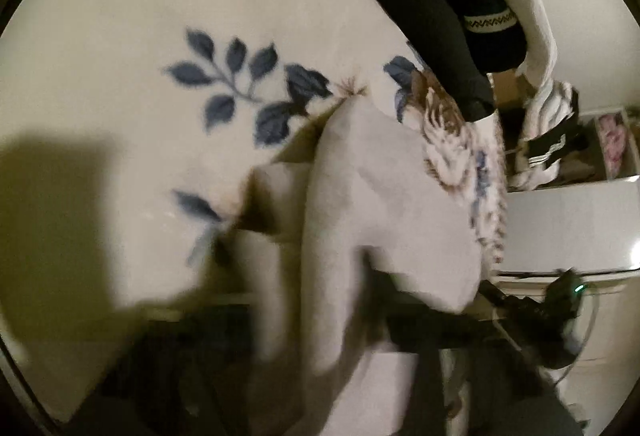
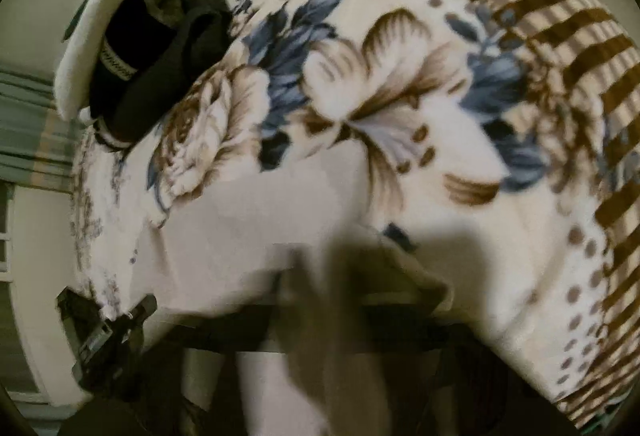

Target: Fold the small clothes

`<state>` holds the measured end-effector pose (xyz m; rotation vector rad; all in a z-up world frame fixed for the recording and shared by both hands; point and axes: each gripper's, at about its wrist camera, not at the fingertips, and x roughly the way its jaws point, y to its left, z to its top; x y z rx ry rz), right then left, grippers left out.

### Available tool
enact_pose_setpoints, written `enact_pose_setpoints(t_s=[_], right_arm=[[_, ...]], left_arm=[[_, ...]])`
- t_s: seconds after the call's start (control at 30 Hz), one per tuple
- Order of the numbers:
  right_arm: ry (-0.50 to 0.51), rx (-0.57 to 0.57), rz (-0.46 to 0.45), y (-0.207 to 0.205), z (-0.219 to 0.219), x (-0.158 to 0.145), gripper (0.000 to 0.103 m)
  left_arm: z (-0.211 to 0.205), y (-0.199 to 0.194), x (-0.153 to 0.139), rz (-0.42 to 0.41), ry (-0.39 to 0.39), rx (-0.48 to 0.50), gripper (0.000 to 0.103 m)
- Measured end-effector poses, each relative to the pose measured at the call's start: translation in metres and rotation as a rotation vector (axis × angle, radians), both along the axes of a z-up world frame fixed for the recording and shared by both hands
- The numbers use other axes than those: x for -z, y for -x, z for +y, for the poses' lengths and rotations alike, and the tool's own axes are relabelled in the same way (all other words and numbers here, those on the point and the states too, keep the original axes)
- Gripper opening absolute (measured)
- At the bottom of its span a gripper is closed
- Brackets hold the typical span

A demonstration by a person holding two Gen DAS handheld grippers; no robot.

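Lying on floral blanket (image 2: 400, 84): pale cloth (image 1: 360, 204), dark clothes pile (image 2: 160, 48) at far edge. Left tool (image 1: 320, 336) & right tool (image 2: 324, 336) both pinching cloth, nearly closed.

Right there in the foreground, the right gripper (image 2: 320, 320) is clamped on a pale garment (image 2: 248, 220), cloth bunched up between its blurred jaws. The garment spreads leftward over the flowered blanket (image 2: 400, 84), all blue leaves and brown blooms. At the blanket's left edge the other gripper (image 2: 112, 332) shows, dark. Up in the far left corner sits a heap of dark and white clothes (image 2: 132, 48).
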<state>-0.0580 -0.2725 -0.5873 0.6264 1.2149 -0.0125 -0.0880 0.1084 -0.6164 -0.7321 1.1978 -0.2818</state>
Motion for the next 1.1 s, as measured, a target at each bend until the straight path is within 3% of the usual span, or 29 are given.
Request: enact_pose_setpoints(t_s=[0.07, 0.2, 0.3, 0.37, 0.4, 0.43, 0.47, 0.53, 0.63, 0.7, 0.73, 0.77, 0.8, 0.9, 0.97, 1.03, 1.1], right_arm=[[0.015, 0.014, -0.047, 0.001, -0.002, -0.012, 0.004], [0.059, 0.000, -0.086, 0.002, 0.001, -0.029, 0.004], [0.126, -0.029, -0.030, -0.002, 0.002, -0.024, 0.004], [0.090, -0.057, 0.044, -0.002, 0.000, -0.016, 0.009], [0.071, -0.058, 0.058, 0.001, -0.001, -0.015, 0.015], [0.055, -0.058, 0.067, 0.007, -0.004, -0.016, 0.040], [0.050, -0.052, 0.065, 0.014, -0.006, -0.018, 0.065], [0.051, -0.028, 0.064, 0.031, -0.009, -0.020, 0.077], [0.025, -0.002, 0.159, 0.047, -0.006, 0.003, 0.077], [0.033, -0.017, 0.217, 0.047, 0.002, 0.021, 0.076], [0.042, -0.031, 0.219, 0.046, 0.007, 0.028, 0.064], [0.038, -0.034, 0.205, 0.046, 0.011, 0.032, 0.034], [0.004, -0.028, 0.192, 0.046, 0.012, 0.034, 0.023], [-0.304, 0.015, 0.120, 0.047, 0.005, 0.035, 0.017], [-0.632, 0.064, 0.026, 0.053, -0.007, 0.038, 0.017], [-0.817, 0.105, 0.002, 0.058, -0.018, 0.050, 0.017], [-0.718, 0.166, 0.064, 0.062, -0.035, 0.065, 0.020]], left_arm=[[0.011, 0.009, 0.000, 0.003, -0.018, -0.024, 0.021], [0.024, 0.014, 0.010, 0.051, 0.052, -0.067, 0.021], [0.021, 0.011, 0.006, 0.060, 0.081, -0.044, 0.024], [0.017, 0.009, -0.003, 0.061, 0.068, -0.028, 0.036], [0.015, 0.008, -0.007, 0.061, 0.049, -0.018, 0.053], [0.013, 0.008, -0.010, 0.060, 0.034, -0.009, 0.067], [0.011, 0.008, -0.013, 0.055, 0.022, -0.003, 0.068], [0.005, 0.008, -0.014, 0.061, -0.012, 0.016, 0.068], [-0.006, 0.010, -0.007, 0.085, -0.070, 0.055, 0.068], [-0.010, 0.013, -0.003, 0.090, -0.063, 0.066, 0.068], [-0.012, 0.014, -0.003, 0.088, -0.062, 0.067, 0.068], [-0.013, 0.015, -0.004, 0.085, -0.069, 0.069, 0.068], [-0.013, 0.016, -0.004, 0.082, -0.069, 0.070, 0.068], [-0.013, 0.016, -0.004, 0.078, -0.066, 0.073, 0.068], [-0.012, 0.016, -0.003, 0.078, -0.061, 0.075, 0.068], [-0.011, 0.015, -0.003, 0.080, -0.059, 0.081, 0.068], [-0.009, 0.015, -0.003, 0.083, -0.057, 0.089, 0.068]])
